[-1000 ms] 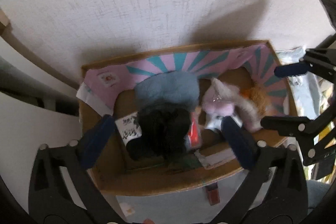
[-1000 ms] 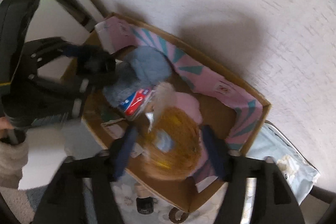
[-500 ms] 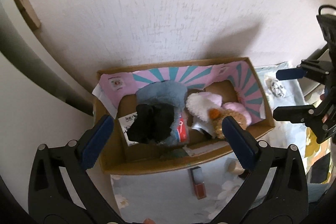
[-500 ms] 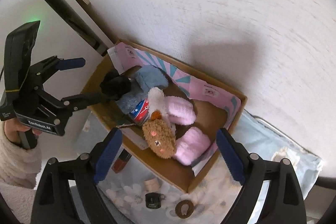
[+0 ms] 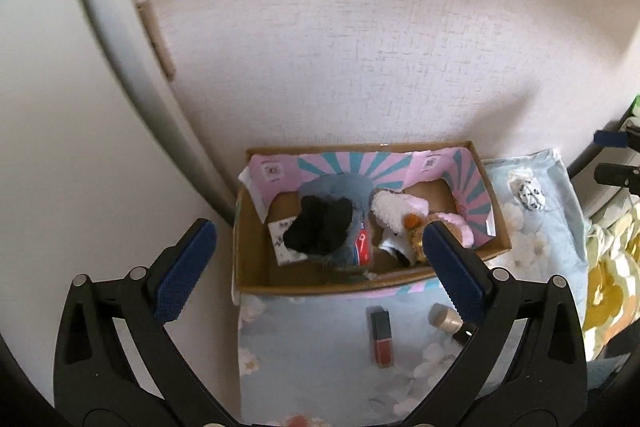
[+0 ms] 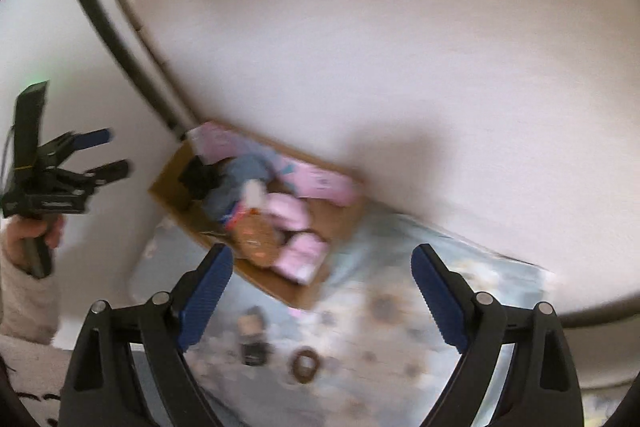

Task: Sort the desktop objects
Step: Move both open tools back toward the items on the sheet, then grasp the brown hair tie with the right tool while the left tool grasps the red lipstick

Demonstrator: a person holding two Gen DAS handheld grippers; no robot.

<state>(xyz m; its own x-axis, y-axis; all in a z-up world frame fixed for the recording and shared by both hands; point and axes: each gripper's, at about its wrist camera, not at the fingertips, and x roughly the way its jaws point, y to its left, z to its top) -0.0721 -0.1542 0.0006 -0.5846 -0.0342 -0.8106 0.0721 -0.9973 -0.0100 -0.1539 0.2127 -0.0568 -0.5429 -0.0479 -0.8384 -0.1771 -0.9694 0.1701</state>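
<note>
Hovering between picks: left gripper (image 5: 316, 263) and right gripper (image 6: 322, 291) fingers spread, empty (box (image 5: 256, 267) mid-frame part-filled); next, lipstick (image 5: 382, 337) lower centre.

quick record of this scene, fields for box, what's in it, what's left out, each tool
box: cardboard box against the wall, on floral cloth
inside: black plush, brown plush, pink plush
left out: red lip gloss, gold-capped bottle, brown ring
left tool: open, empty
right tool: open, empty
</note>
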